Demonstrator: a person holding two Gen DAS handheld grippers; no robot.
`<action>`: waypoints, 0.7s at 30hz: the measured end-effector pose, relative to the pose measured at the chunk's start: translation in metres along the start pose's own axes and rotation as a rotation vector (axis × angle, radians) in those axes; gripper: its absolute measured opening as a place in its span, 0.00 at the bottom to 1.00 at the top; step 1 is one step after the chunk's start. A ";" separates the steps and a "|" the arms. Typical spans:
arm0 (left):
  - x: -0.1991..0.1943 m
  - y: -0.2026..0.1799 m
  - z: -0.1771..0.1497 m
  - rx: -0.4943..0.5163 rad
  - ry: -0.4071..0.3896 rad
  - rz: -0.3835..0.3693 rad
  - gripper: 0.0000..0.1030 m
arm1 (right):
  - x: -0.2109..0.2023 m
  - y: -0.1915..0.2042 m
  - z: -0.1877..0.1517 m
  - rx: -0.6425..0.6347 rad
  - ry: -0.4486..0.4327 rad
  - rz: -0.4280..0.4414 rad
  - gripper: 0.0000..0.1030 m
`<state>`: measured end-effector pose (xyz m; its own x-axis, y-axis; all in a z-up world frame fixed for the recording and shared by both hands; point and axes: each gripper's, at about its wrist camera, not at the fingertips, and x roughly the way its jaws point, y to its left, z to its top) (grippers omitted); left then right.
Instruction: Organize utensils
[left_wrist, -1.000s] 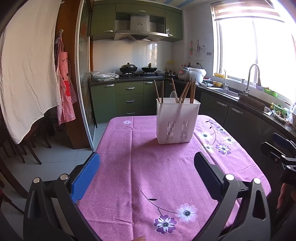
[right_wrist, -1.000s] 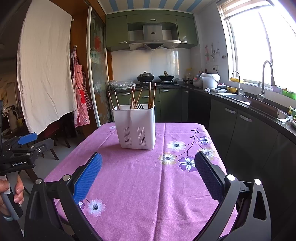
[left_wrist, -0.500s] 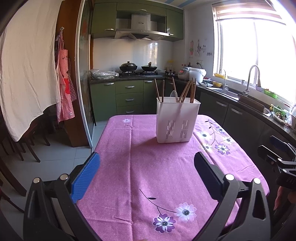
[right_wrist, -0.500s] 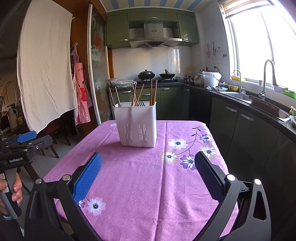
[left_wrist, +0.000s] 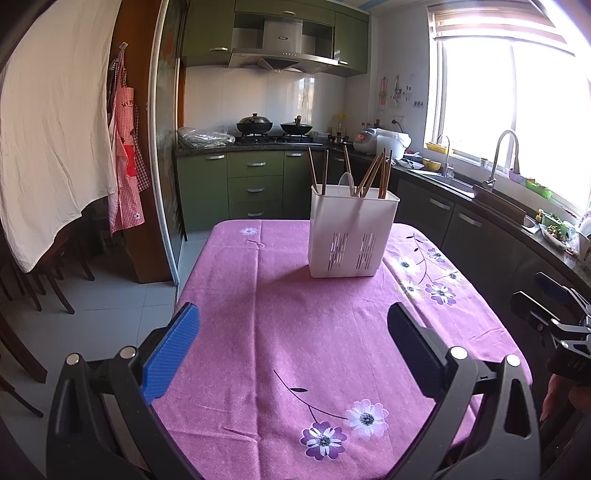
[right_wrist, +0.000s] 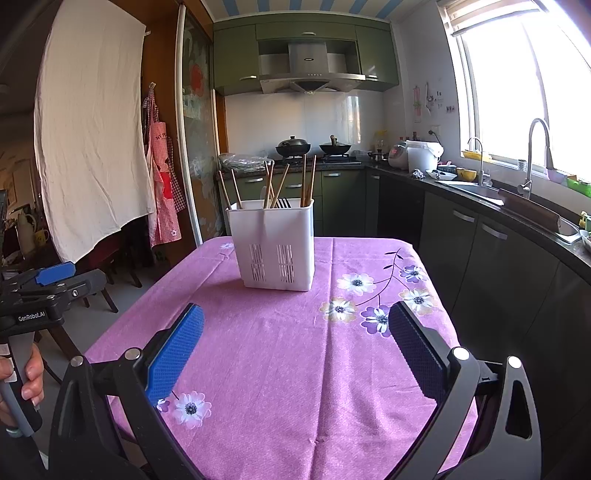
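Note:
A white slotted utensil holder (left_wrist: 351, 236) (right_wrist: 275, 247) stands upright on the far half of a table under a purple flowered cloth (left_wrist: 295, 332) (right_wrist: 295, 350). Several wooden chopsticks (left_wrist: 373, 177) (right_wrist: 306, 181) and a white spoon (left_wrist: 346, 181) stick out of its top. My left gripper (left_wrist: 291, 343) hangs open over the near edge of the table, well short of the holder, nothing between its blue pads. My right gripper (right_wrist: 295, 347) is open too, also empty. Each gripper shows at the side of the other's view, held by a hand (right_wrist: 29, 373).
Green kitchen cabinets and a hob with two pans (left_wrist: 273, 127) line the far wall. A dark counter with a sink and tap (left_wrist: 498, 158) (right_wrist: 532, 155) runs along the right. Wooden chairs (left_wrist: 40, 280) and a hanging white cloth (left_wrist: 55, 122) stand to the left.
Both grippers have drifted slightly back and up, so the holder sits a little higher in each view. Their jaws have stayed open and empty.

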<state>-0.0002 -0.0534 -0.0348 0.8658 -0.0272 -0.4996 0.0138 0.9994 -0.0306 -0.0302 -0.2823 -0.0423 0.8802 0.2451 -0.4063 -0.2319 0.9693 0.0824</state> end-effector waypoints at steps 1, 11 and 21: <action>0.000 0.000 0.000 0.002 0.001 0.001 0.94 | 0.000 0.000 0.000 0.000 0.001 0.001 0.95; 0.006 0.001 -0.001 -0.014 0.009 -0.074 0.94 | 0.004 0.000 -0.003 -0.002 0.008 0.003 0.95; 0.022 -0.002 -0.004 0.003 0.038 -0.048 0.94 | 0.011 -0.003 -0.005 0.003 0.021 0.005 0.95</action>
<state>0.0164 -0.0559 -0.0491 0.8445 -0.0761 -0.5301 0.0564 0.9970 -0.0533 -0.0214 -0.2827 -0.0514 0.8700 0.2498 -0.4250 -0.2354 0.9680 0.0871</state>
